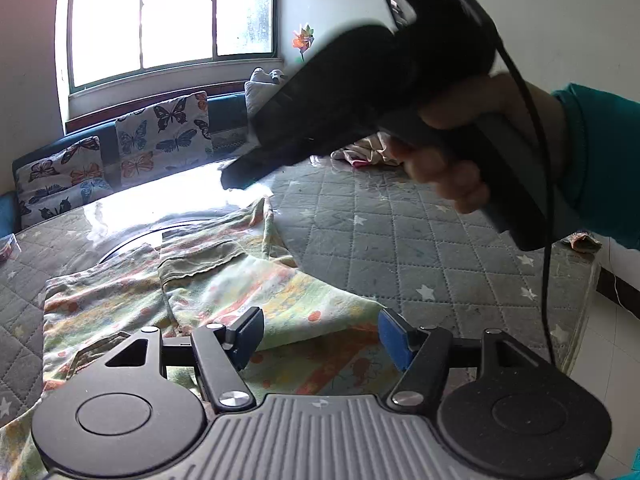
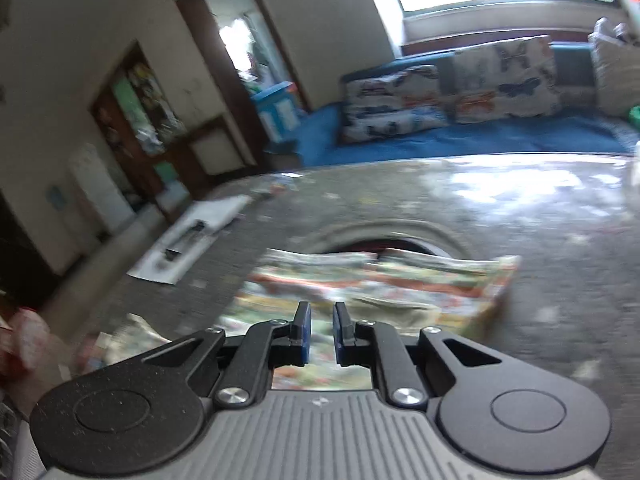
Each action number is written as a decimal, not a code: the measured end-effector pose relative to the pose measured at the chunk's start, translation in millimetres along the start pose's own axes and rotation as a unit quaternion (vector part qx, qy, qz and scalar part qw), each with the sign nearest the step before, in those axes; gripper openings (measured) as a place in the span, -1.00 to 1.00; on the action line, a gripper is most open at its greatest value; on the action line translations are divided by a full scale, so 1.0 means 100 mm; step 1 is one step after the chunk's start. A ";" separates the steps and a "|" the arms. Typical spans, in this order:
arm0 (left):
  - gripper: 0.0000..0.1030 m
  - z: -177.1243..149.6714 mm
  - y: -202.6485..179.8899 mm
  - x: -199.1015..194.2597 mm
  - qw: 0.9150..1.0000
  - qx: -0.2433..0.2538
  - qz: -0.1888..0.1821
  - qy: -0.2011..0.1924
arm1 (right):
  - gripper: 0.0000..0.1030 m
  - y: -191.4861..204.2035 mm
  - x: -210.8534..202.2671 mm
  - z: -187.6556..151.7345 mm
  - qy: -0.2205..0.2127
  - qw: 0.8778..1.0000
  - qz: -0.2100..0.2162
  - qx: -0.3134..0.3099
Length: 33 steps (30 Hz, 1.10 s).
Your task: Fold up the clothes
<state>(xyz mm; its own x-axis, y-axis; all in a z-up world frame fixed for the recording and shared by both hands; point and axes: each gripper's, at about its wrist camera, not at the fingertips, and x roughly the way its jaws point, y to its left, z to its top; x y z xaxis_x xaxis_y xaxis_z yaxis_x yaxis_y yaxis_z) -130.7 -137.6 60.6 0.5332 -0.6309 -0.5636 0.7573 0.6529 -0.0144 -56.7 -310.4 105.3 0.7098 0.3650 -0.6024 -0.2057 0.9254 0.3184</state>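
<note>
A pale green and orange printed garment (image 1: 224,292) lies partly folded on the grey quilted mattress (image 1: 400,248). My left gripper (image 1: 322,338) is open just above the garment's near edge, with nothing between its blue pads. The right gripper's black body (image 1: 360,92) crosses the top of the left wrist view, held in a hand above the mattress. In the blurred right wrist view the same garment (image 2: 372,288) lies ahead of my right gripper (image 2: 322,338). Its jaws stand nearly closed with a narrow gap and hold nothing.
Butterfly-print cushions (image 1: 160,136) lean on a blue bench under the window. Another pinkish garment (image 1: 368,152) lies at the mattress's far side. A white sheet with dark items (image 2: 192,236) lies at the left. The mattress edge and the floor (image 1: 608,344) are at the right.
</note>
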 end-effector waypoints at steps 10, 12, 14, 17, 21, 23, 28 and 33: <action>0.30 -0.16 0.06 -0.03 1.000 -0.023 -0.005 0.014 | -0.61 -0.19 0.63 -0.10 0.043 0.998 -0.047 -0.024; 0.30 -0.19 0.09 -0.05 0.999 -0.028 -0.003 0.016 | -0.46 -0.15 0.75 -0.10 0.046 0.997 -0.057 -0.039; 0.31 -0.21 0.13 -0.07 0.999 -0.033 -0.001 0.016 | -0.36 -0.13 0.91 -0.10 0.055 0.994 -0.075 -0.055; 0.35 -0.24 0.19 -0.10 0.999 -0.041 0.003 0.016 | -0.36 -0.12 1.08 -0.12 0.068 0.992 -0.091 -0.062; 0.35 -0.28 0.25 -0.11 0.999 -0.049 0.008 0.021 | -0.34 -0.11 1.20 -0.18 0.071 0.990 -0.104 -0.062; 0.35 -0.29 0.26 -0.10 0.998 -0.052 0.008 0.023 | -0.31 -0.12 1.21 -0.19 0.068 0.990 -0.107 -0.057; 0.35 -0.31 0.23 -0.13 0.998 -0.056 0.006 0.022 | -0.20 -0.14 1.23 -0.21 0.054 0.990 -0.124 -0.047; 0.35 -0.33 0.21 -0.11 0.998 -0.055 0.006 0.030 | -0.72 -0.10 1.23 -0.20 0.047 0.989 -0.126 -0.057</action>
<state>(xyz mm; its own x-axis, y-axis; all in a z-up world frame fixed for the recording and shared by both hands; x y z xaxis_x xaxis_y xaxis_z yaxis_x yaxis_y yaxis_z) -133.1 -102.9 38.9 0.5150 -0.5989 -0.6132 0.7034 0.7042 -0.0970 19.4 -272.3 13.8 0.6834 0.1251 -0.7193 -0.1096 0.9916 0.0683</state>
